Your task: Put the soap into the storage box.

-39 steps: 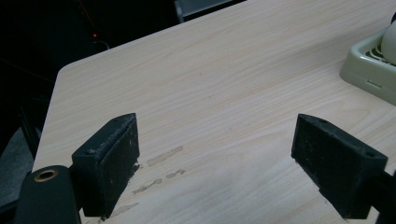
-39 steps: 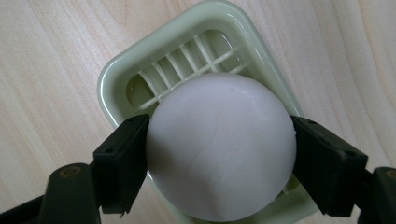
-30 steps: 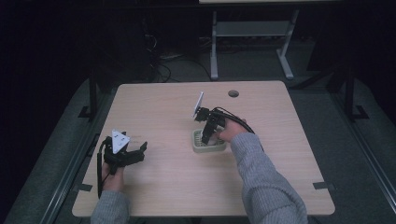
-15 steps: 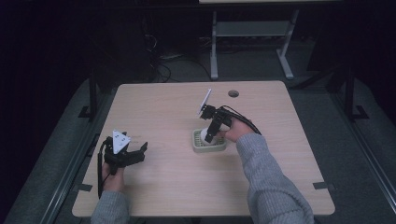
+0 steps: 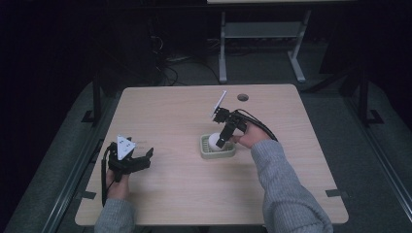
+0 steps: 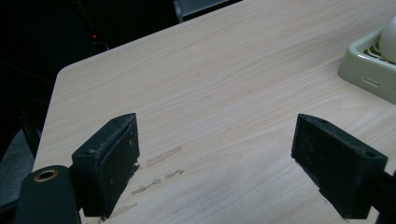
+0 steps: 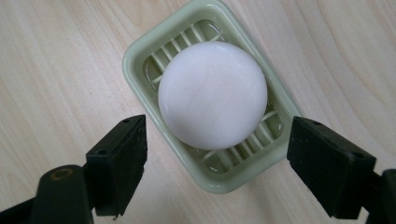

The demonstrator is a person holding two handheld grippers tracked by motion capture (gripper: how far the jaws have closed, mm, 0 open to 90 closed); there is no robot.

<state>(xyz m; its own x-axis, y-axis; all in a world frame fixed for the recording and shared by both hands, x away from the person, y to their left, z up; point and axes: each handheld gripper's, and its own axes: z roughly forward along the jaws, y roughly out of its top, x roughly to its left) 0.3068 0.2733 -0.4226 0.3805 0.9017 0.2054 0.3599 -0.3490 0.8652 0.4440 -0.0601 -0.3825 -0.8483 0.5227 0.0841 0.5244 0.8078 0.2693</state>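
Table (image 5: 170, 111): slatted dish (image 7: 140, 60) cradles soap (image 7: 212, 93).

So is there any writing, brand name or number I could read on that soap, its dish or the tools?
None: no words, numbers or logos can be read.
The white soap is plain, and so is the green soap dish.
Dark dots mark the left hand-held gripper's grey plate; they are not letters.

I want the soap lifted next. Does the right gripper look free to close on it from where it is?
Probably yes. The right gripper hangs open right above the white soap, its jaws spread wider than the soap. The soap lies uncovered in the green soap dish, whose low rim might brush the jaws.
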